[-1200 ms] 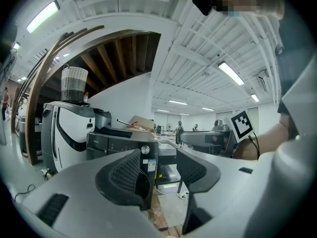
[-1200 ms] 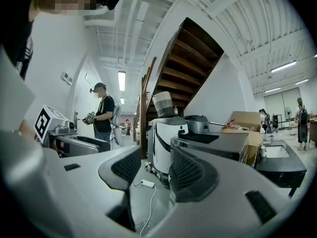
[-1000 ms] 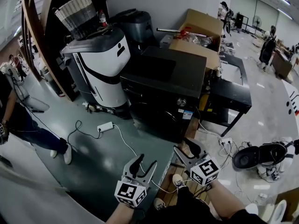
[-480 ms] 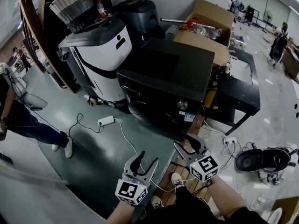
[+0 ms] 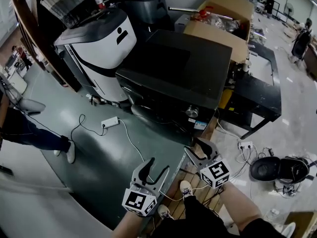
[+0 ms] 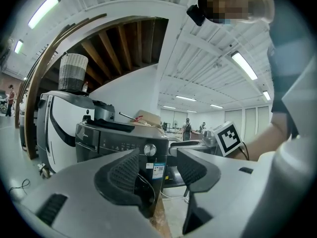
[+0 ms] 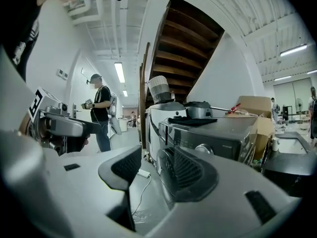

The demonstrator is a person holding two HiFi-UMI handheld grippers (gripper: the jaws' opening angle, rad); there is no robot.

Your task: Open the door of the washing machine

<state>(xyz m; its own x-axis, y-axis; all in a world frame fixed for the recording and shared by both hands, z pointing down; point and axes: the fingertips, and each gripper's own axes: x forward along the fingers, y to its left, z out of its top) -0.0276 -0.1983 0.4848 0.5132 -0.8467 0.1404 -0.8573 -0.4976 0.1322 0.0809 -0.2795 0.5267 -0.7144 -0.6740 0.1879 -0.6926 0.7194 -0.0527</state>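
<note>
Both pairs of jaws stand apart and empty: the left gripper (image 5: pixel 152 171) and the right gripper (image 5: pixel 198 150) are held low at the near edge of the head view, each aimed toward the washing machine (image 5: pixel 174 78) but well apart from it. In both gripper views the ribbed pads frame only the machine beyond and the floor.

The washing machine is a black box in the middle of the scene, its dark front turned toward the grippers, with a silver knob (image 5: pixel 191 113) at the front's upper right corner and a small sticker just below it. The door's outline is hard to make out on the dark front.

Just left of it stands a white-and-grey appliance (image 5: pixel 96 48) with a woven basket (image 5: pixel 67 3) on top. Behind and to the right sits an open cardboard box (image 5: pixel 218 21), and further right a low black table (image 5: pixel 257 95). On the green floor near the machine lies a white power strip (image 5: pixel 110 122), its cord trailing toward the grippers. At the far left a person's legs (image 5: pixel 34 133) show – at the right, a black round device (image 5: pixel 277 167) among cables.
</note>
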